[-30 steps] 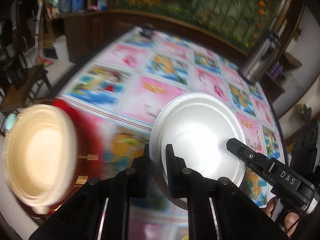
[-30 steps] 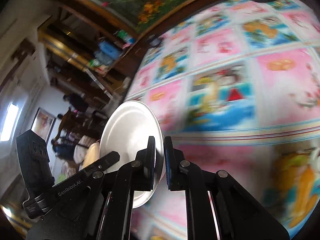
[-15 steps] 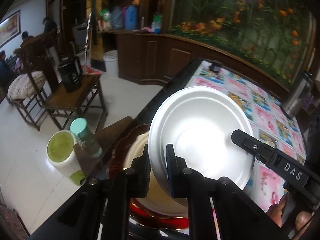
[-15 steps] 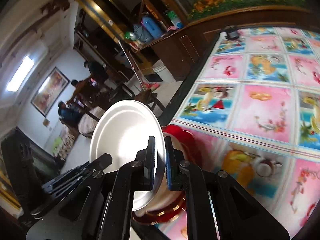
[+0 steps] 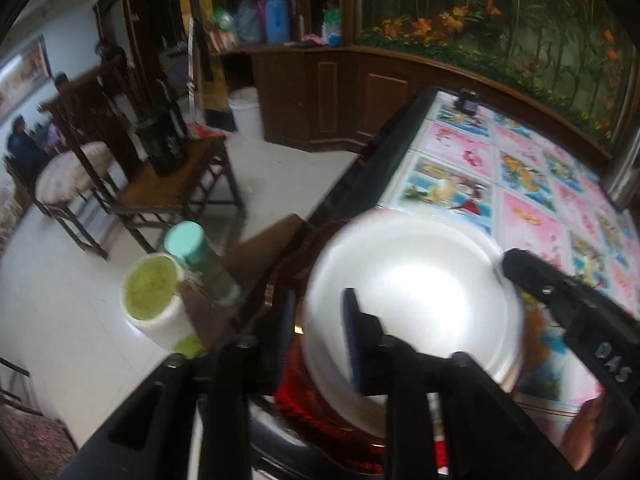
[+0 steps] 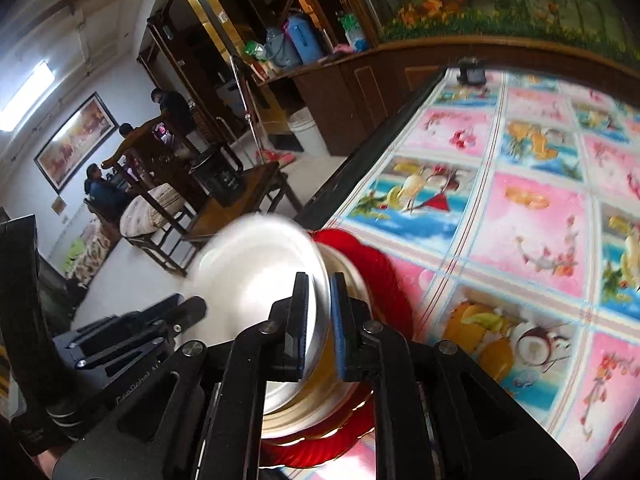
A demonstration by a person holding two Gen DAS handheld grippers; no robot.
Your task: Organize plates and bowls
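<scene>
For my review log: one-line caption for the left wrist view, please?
Left gripper with jaws parted around the white plate's rim, plate over the red dish at the table edge.

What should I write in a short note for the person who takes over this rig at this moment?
Left gripper: jaws open around the near rim of the steel plate, not clamping.
Right gripper: shut on the steel plate at its opposite rim.
The steel plate sits on or just above the cream bowl, which rests on the red plate at the corner of the table; actual contact cannot be confirmed.
Done: steel plate brought onto the stack.
Left: open the right gripper, pull both grippers back, check that the stack is steady.
</scene>
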